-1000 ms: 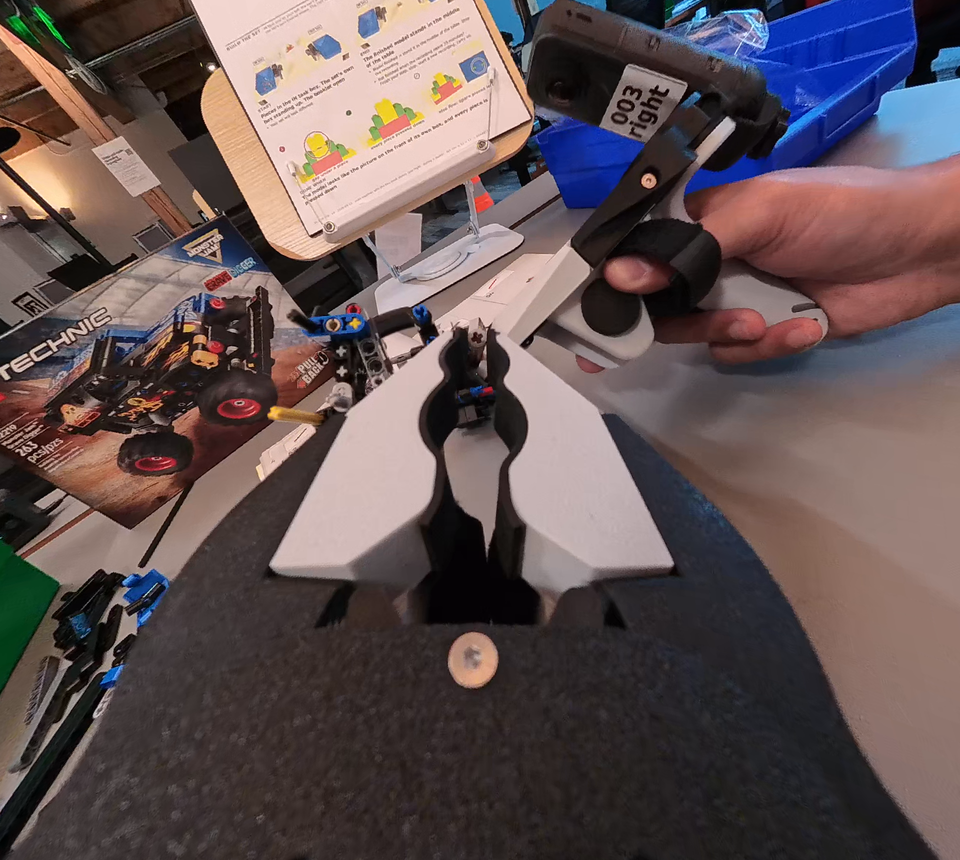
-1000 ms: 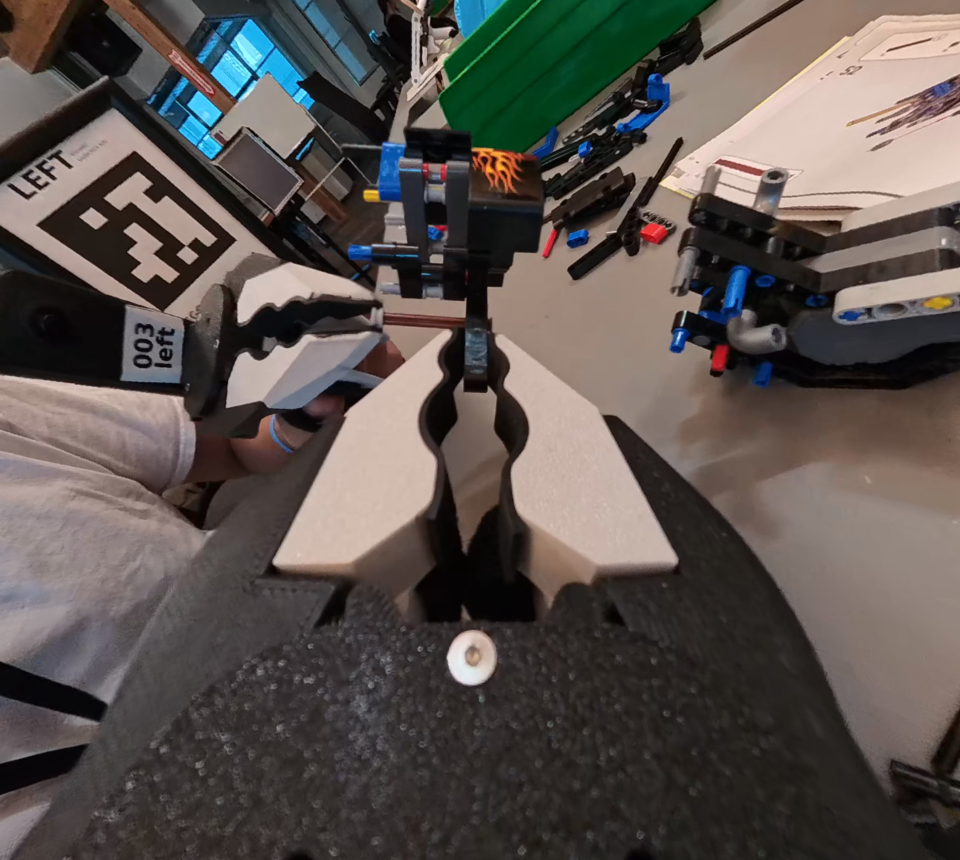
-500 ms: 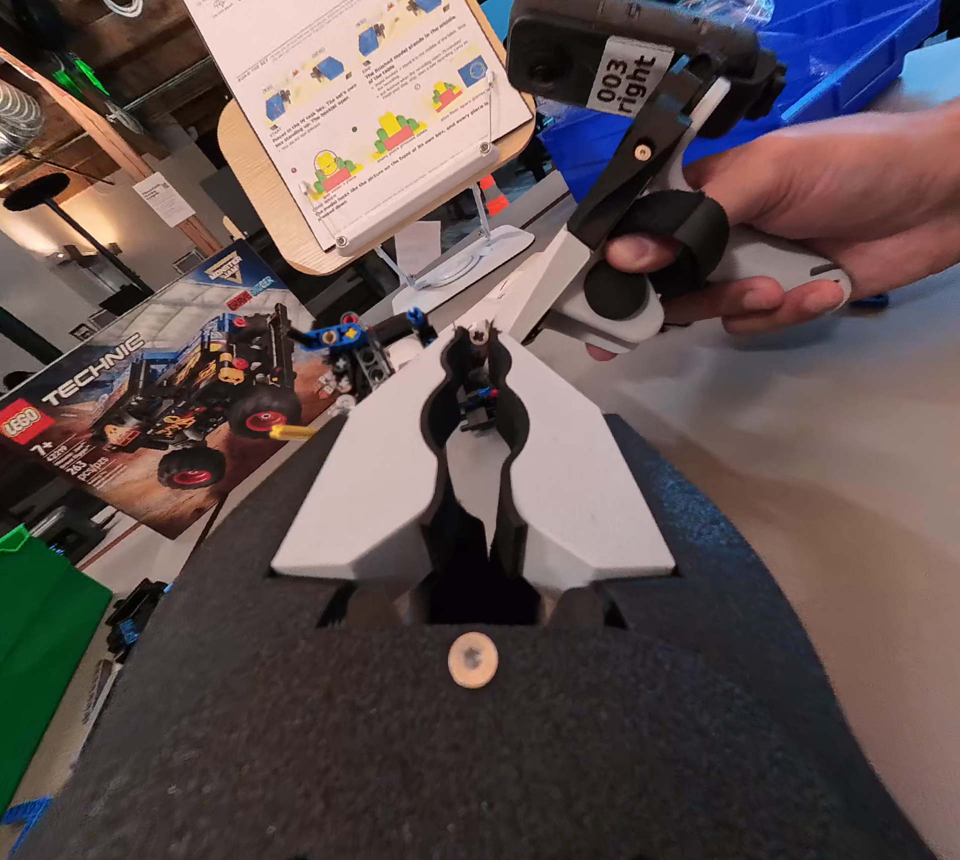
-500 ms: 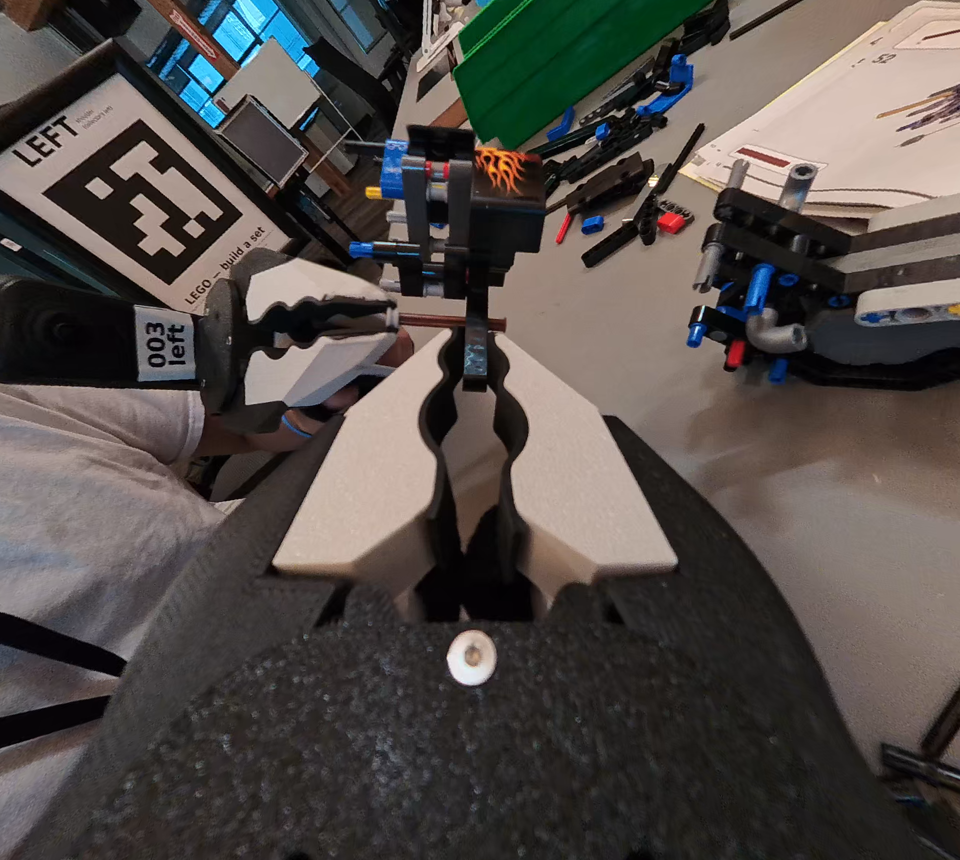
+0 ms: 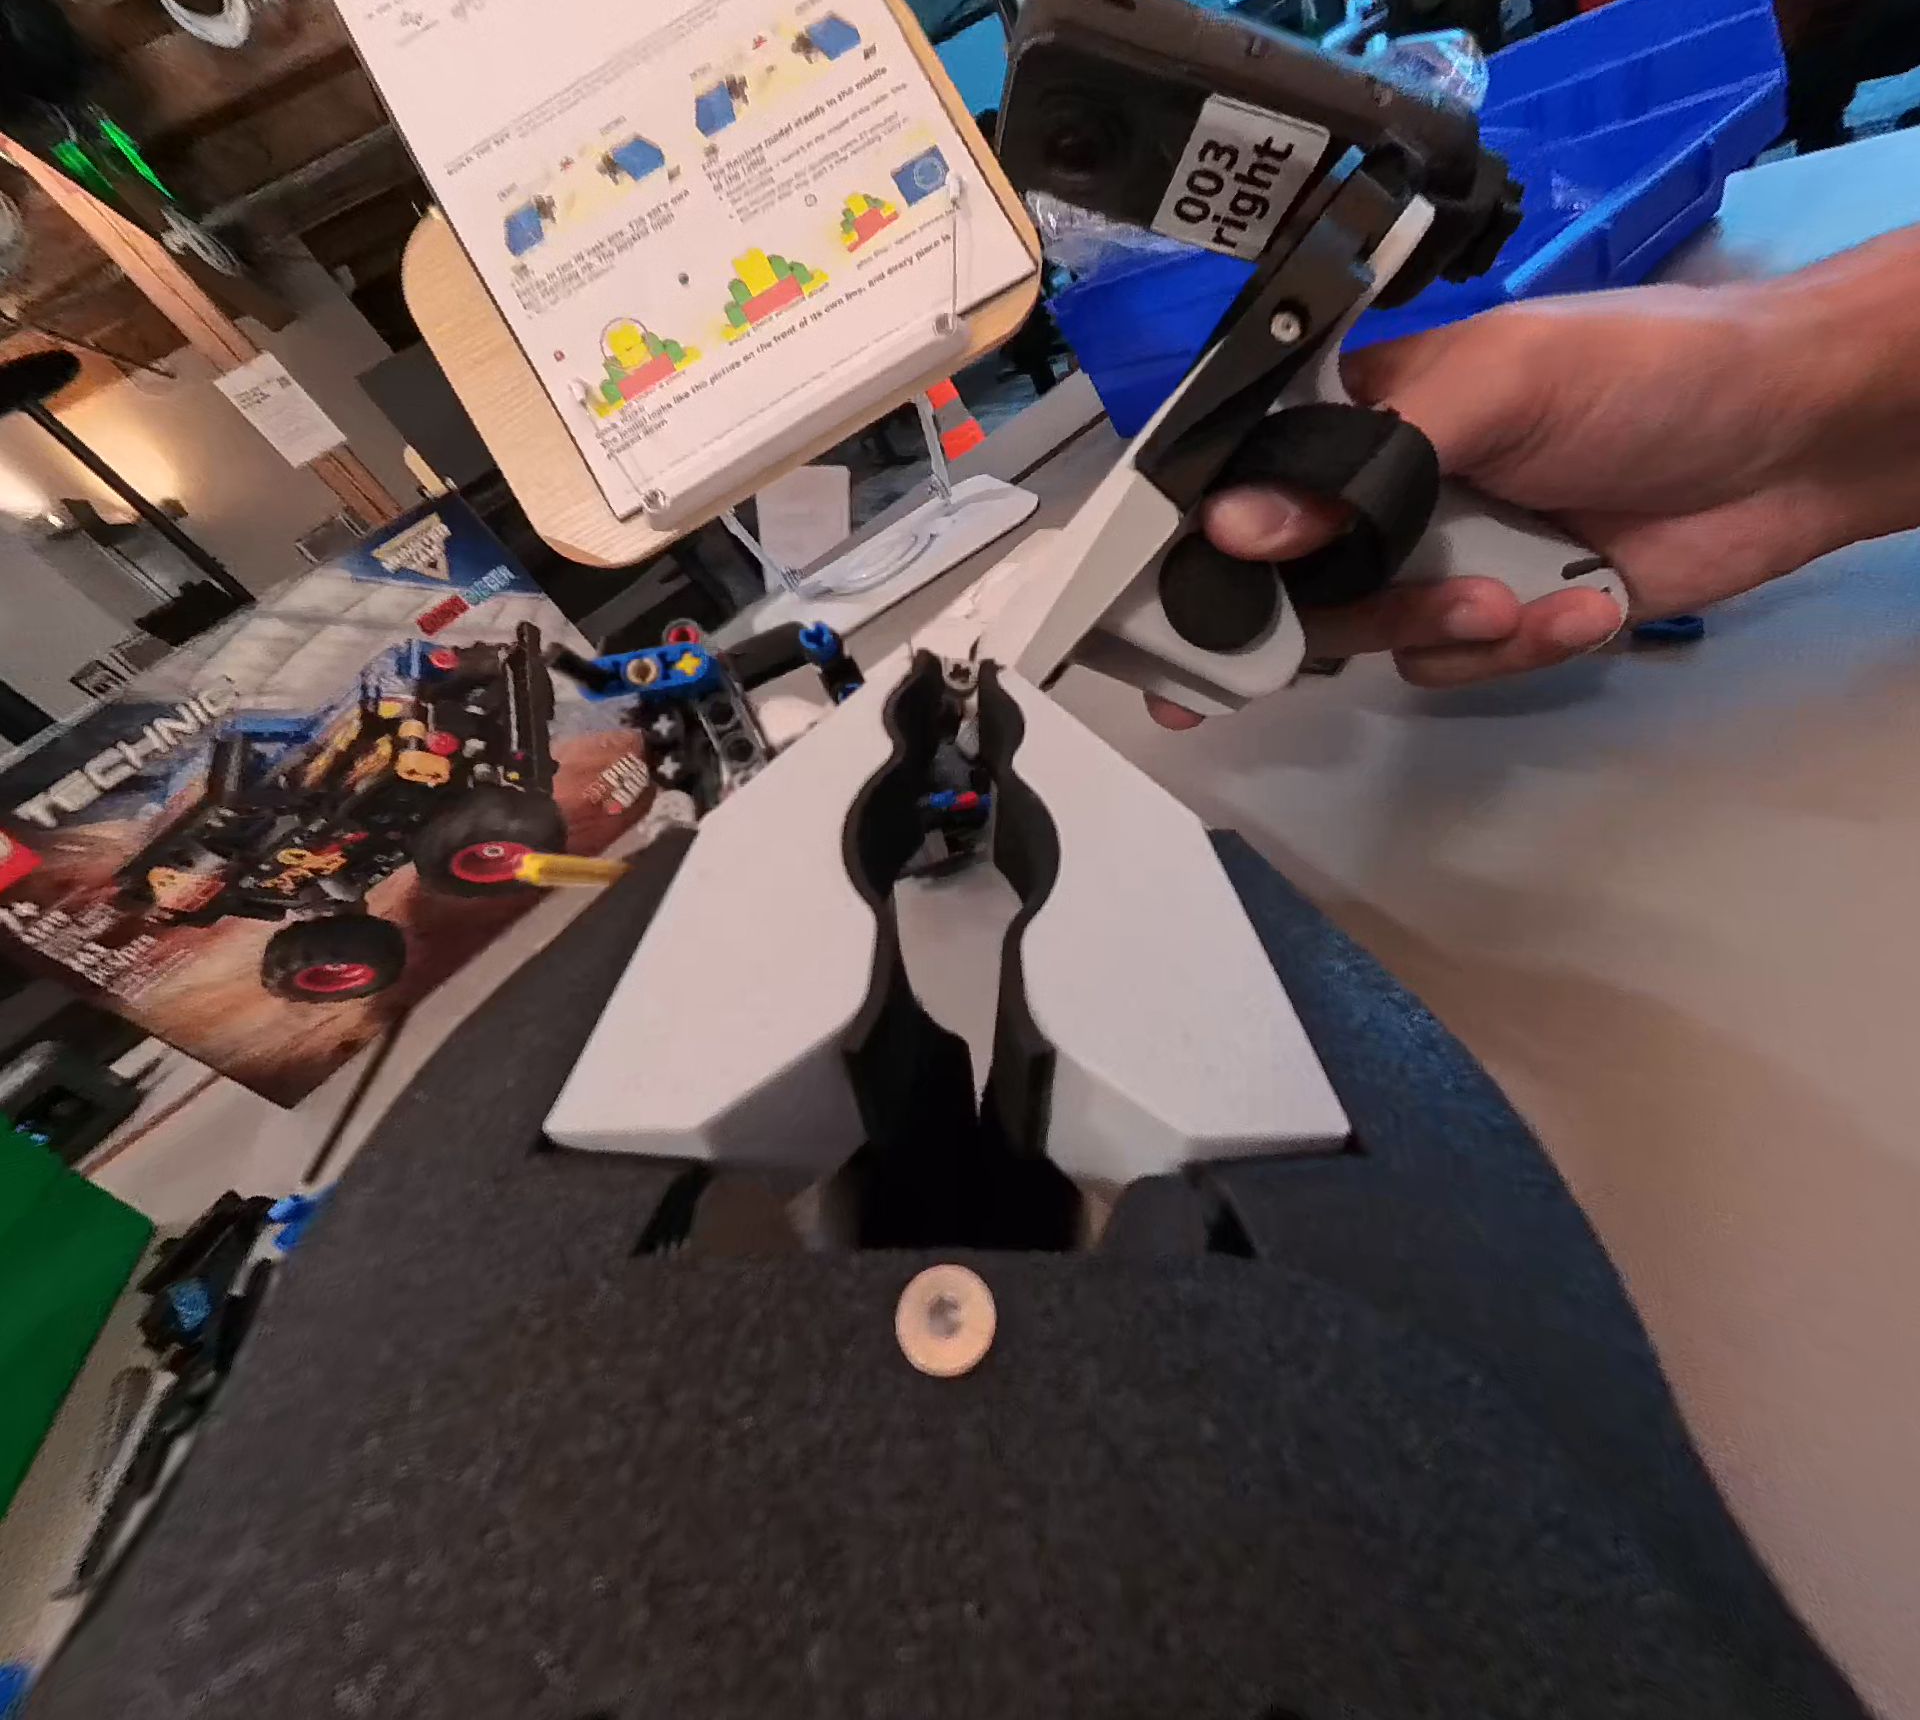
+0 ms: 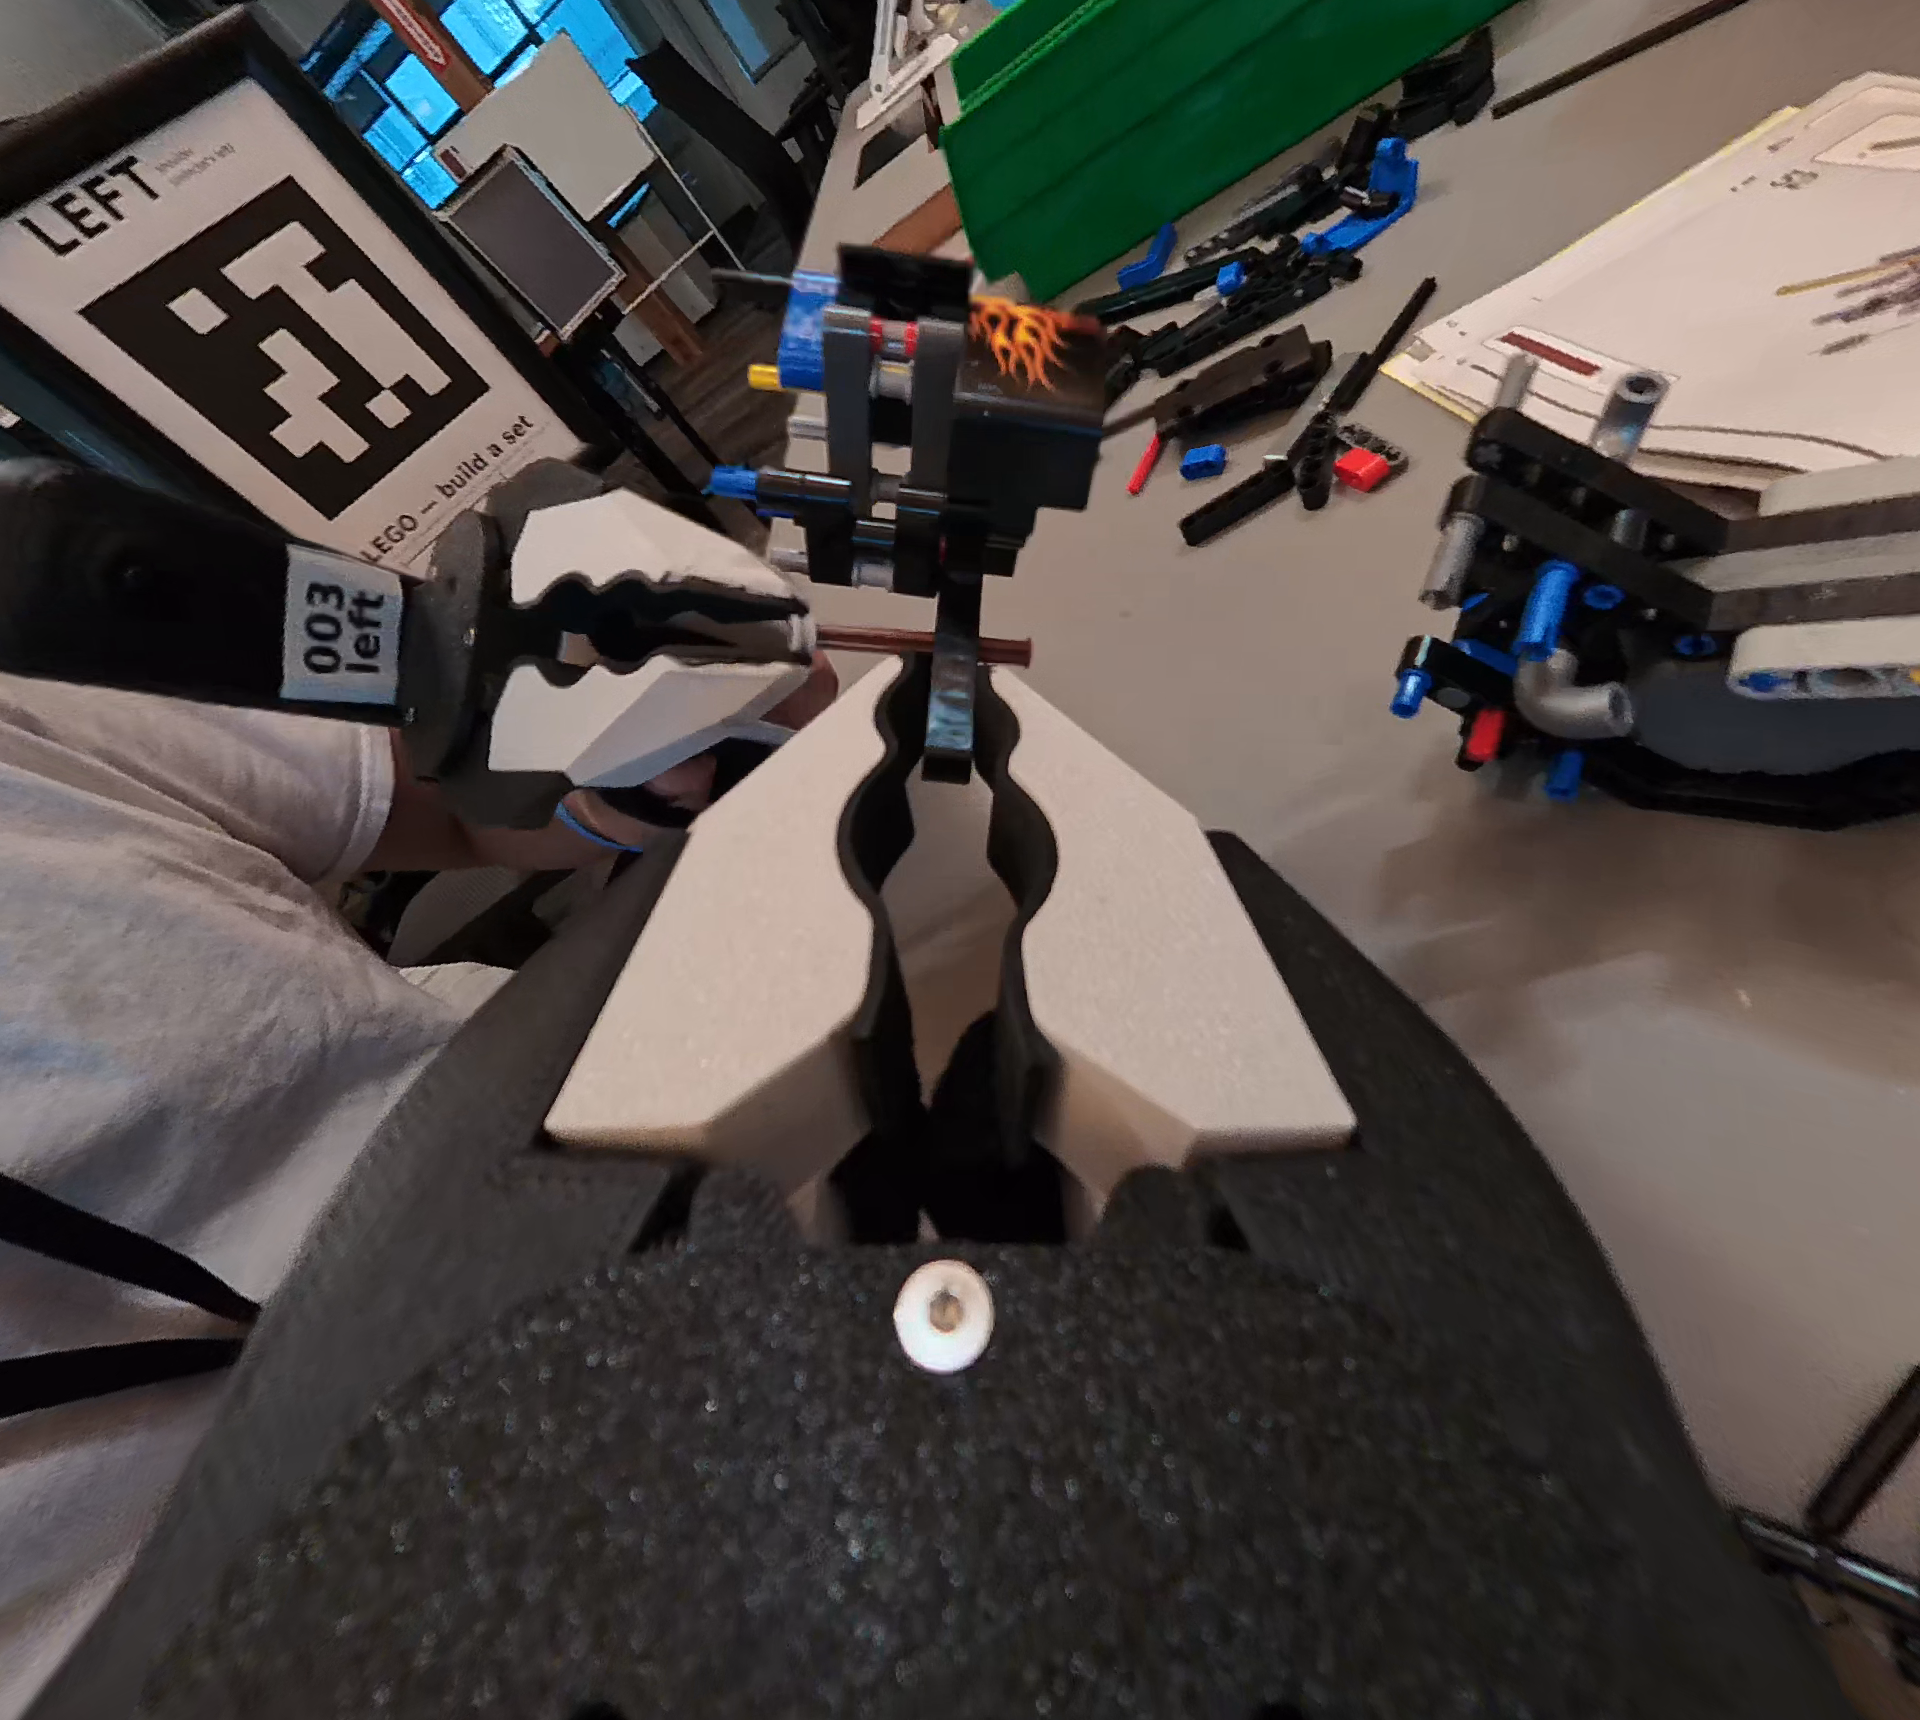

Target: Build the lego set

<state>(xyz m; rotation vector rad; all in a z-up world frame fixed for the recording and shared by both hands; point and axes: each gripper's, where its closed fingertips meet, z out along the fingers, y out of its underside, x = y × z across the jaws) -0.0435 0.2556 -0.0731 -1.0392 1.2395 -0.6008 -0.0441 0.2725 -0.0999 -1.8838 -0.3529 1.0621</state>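
Note:
In the right wrist view my right gripper [image 6: 948,683] is shut on the black beam [image 6: 951,694] hanging below a small lego sub-assembly [image 6: 935,434], which is black with a flame sticker and blue pins. It holds this above the table. A dark brown axle [image 6: 883,637] runs through that beam and sticks out a little on the right. My left gripper [image 6: 795,631] comes in from the left, shut on the axle's left end. In the left wrist view my left gripper [image 5: 948,683] points at the sub-assembly [image 5: 707,704], and a hand [image 5: 1610,444] holds the right gripper.
A half-built chassis [image 6: 1621,621] lies on the grey table at right, by an instruction booklet [image 6: 1714,268]. Loose black and blue parts [image 6: 1268,299] lie before a green bin [image 6: 1247,60]. The set's box [image 5: 260,818], a sheet on a stand [image 5: 675,164] and a blue bin [image 5: 1621,143] stand behind. Left and right tips are no more than a few centimetres apart.
The left gripper has moved closer to the beam and the axle has slid through it, its end now showing on the right side. The right gripper kept its grip.

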